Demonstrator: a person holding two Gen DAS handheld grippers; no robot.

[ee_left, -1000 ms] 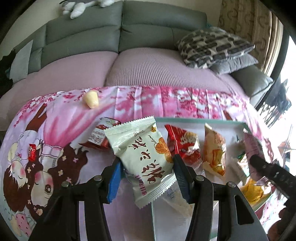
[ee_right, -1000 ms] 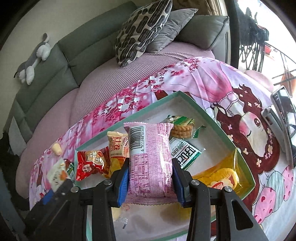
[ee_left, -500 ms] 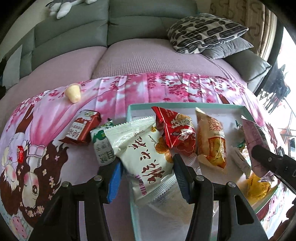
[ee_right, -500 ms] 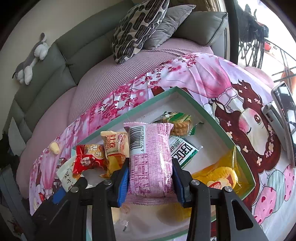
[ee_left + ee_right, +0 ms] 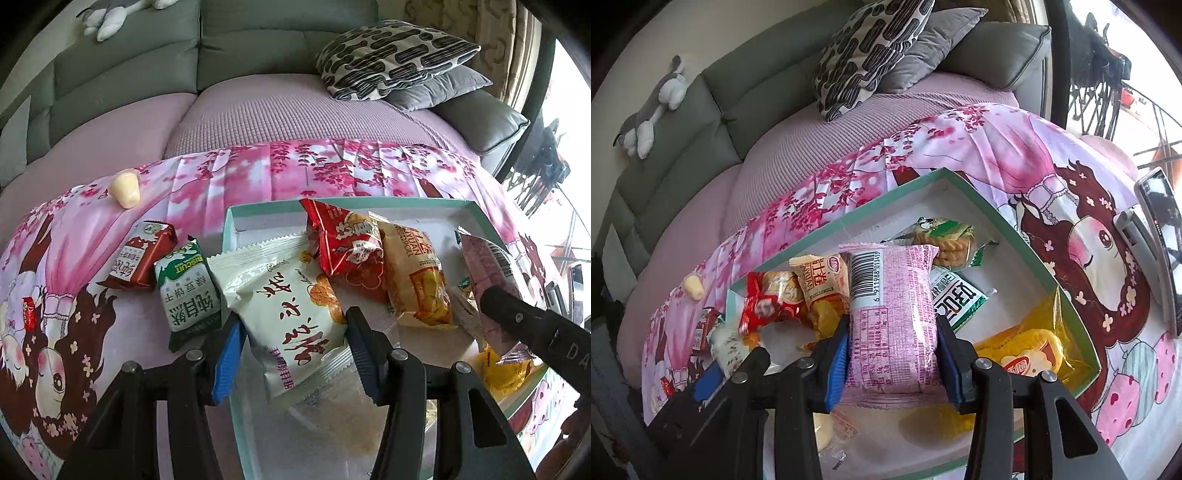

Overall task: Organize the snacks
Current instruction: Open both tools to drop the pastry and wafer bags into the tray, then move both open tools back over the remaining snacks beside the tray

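Both jaws pinch packets — white packet (image 5: pixel 291 317) left, pink packet (image 5: pixel 892 325) right — hiding box (image 5: pixel 1027 251) contents beneath.

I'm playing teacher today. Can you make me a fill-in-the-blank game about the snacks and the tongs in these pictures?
1. The right tongs hold a snack packet whose colour is ____.
2. The left tongs hold a white packet over the edge of the green ____.
3. The red packet and the green biscuit packet lie on the cloth, ____ the box.
4. On top of the sofa back lies a grey and white ____.

Missing words: pink; box; outside; plush toy
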